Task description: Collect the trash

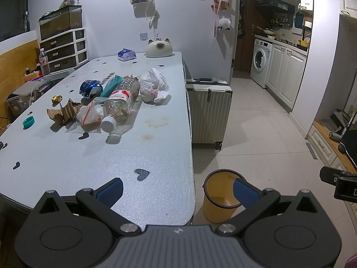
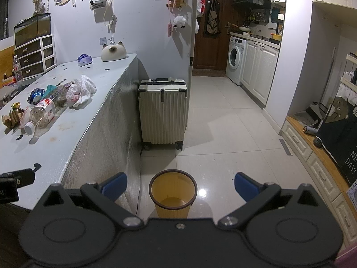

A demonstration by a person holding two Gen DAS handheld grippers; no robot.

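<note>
Trash lies in a heap on the pale table (image 1: 93, 169): a clear plastic bottle (image 1: 120, 105), a crushed blue can (image 1: 91, 88), a crumpled white bag (image 1: 154, 84), torn cardboard (image 1: 63, 111), a zip bag (image 1: 88, 114), a teal cap (image 1: 28, 122) and a gold wrapper (image 1: 57, 99). A yellow bin (image 1: 219, 197) stands on the floor by the table's near corner. My left gripper (image 1: 178, 192) hangs open over the table's near edge, empty. My right gripper (image 2: 180, 186) is open and empty above the yellow bin (image 2: 173, 195). The bottle (image 2: 44, 111) and white bag (image 2: 80, 90) show far left.
A cream suitcase (image 1: 209, 111) stands against the table's end. A cat-shaped ornament (image 1: 158, 48) and a tissue pack (image 1: 126, 54) sit at the table's far end. Drawers (image 1: 63, 49) with a tank stand at back left. Tiled floor (image 2: 223, 134) leads to a washing machine (image 2: 235, 60).
</note>
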